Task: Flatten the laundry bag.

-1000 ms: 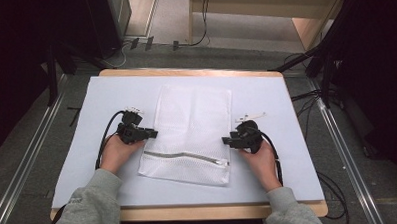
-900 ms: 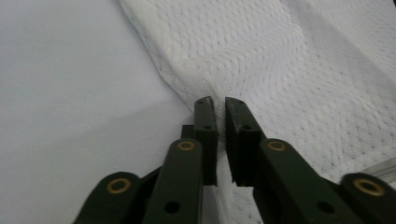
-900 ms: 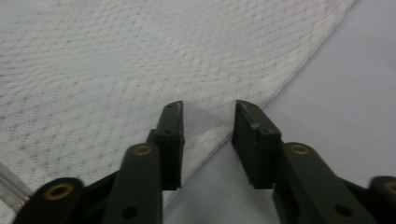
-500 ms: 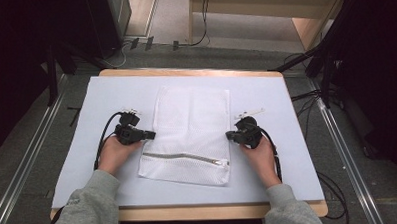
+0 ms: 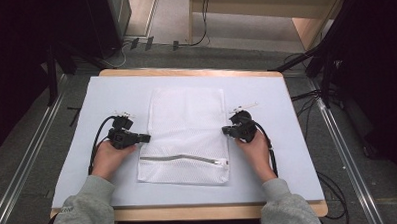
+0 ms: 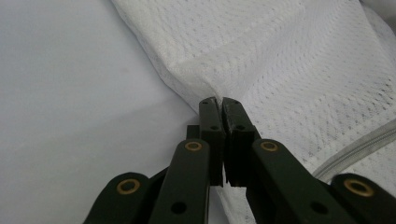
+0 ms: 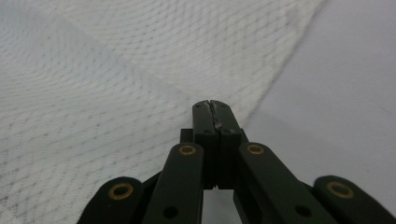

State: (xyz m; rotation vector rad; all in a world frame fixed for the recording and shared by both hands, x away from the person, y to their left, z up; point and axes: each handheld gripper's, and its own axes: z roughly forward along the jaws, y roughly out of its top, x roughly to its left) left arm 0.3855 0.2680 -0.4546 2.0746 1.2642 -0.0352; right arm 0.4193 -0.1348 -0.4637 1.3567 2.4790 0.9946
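A white mesh bag [image 5: 187, 125] lies flat in the middle of a pale mat [image 5: 113, 92], with its zipper [image 5: 183, 157] running across near my edge. My left gripper [image 5: 147, 138] is at the bag's left edge. In the left gripper view its jaws [image 6: 218, 100] are shut on that edge, and the mesh [image 6: 289, 60] puckers up to the tips. My right gripper [image 5: 224, 131] is at the bag's right edge. In the right gripper view it [image 7: 212, 102] is shut on the rim of the mesh [image 7: 116, 70].
The mat covers a wooden table [image 5: 185, 71] whose rim shows at the back and front. Cables trail from both grippers over the mat. Dark stands and cables [image 5: 330, 82] are on the floor to the right, and metal rails [image 5: 28, 163] run along both sides.
My left hand has drawn slightly left and toward me. My right hand has shifted slightly away from me. The bag lies a little straighter between them.
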